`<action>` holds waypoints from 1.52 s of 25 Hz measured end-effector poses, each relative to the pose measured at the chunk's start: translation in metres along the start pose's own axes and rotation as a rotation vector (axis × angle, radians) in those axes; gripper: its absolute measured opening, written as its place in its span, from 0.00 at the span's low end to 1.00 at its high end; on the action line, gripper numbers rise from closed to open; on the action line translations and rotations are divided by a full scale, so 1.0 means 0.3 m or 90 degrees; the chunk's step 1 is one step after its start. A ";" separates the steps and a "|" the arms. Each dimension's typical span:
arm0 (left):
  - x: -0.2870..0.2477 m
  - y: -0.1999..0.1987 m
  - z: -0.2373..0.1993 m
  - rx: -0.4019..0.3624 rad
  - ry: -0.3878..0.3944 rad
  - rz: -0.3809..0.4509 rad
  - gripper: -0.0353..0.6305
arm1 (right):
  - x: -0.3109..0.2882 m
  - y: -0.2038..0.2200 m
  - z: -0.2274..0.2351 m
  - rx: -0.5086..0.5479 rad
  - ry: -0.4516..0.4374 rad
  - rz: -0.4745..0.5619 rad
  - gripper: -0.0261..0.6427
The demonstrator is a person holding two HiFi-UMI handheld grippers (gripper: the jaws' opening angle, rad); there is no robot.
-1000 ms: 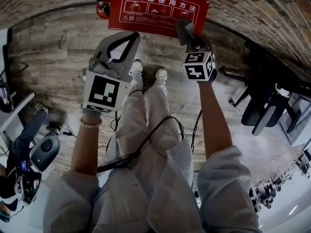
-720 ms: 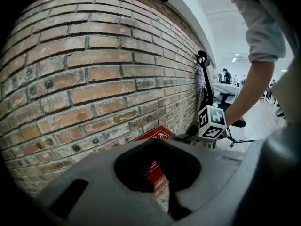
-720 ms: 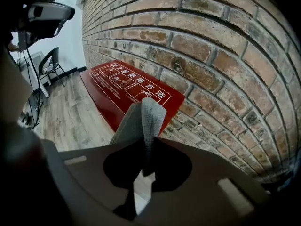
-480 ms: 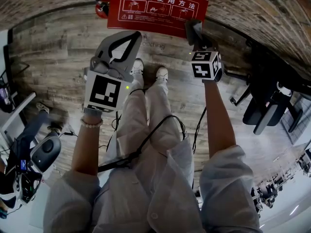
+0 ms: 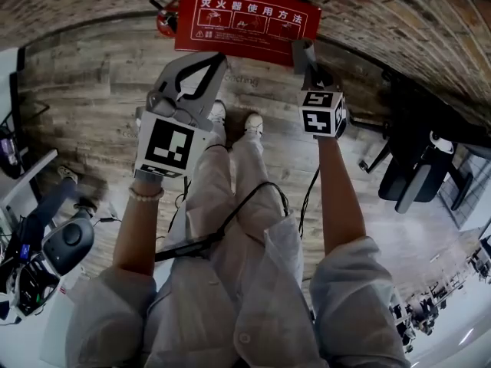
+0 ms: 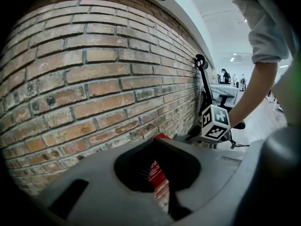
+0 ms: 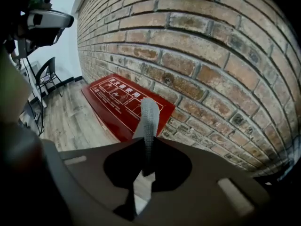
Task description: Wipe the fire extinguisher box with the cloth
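Brick wall (image 7: 211,41) above a plank floor (image 5: 92,106). The red fire extinguisher box (image 5: 245,23) sits just ahead of both my sets of jaws, against the wall. My right gripper (image 7: 148,142) is clenched on the grey cloth (image 7: 149,117), whose free end points at the box. My left gripper (image 5: 219,58) is closed on nothing.

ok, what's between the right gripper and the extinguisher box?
Just the grey cloth, clamped in the right gripper and sticking out toward the red fire extinguisher box. Seen in the right gripper view; can't tell whether it touches the box.
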State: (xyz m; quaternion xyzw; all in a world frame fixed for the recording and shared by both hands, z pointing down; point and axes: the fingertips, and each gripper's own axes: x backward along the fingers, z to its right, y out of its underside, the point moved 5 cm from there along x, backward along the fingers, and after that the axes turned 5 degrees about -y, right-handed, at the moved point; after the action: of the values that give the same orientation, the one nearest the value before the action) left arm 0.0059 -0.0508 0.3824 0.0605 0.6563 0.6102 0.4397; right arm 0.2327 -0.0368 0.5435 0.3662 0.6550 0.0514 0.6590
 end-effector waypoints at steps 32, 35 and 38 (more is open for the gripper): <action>0.579 -0.607 -0.052 -0.024 -0.089 0.169 0.05 | 1.022 -0.614 -0.073 0.050 0.006 0.389 0.07; 0.601 -0.625 -0.055 -0.023 -0.090 0.174 0.05 | 1.078 -0.645 -0.068 0.047 0.011 0.412 0.07; 0.617 -0.632 -0.065 -0.011 -0.096 0.174 0.05 | 1.117 -0.658 -0.071 0.040 0.014 0.423 0.07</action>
State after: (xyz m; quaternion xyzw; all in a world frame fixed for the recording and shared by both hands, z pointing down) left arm -0.0322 0.0015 0.1247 0.1912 0.6021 0.6636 0.4007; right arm 0.1781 0.0120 0.1610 0.5794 0.5078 0.2472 0.5876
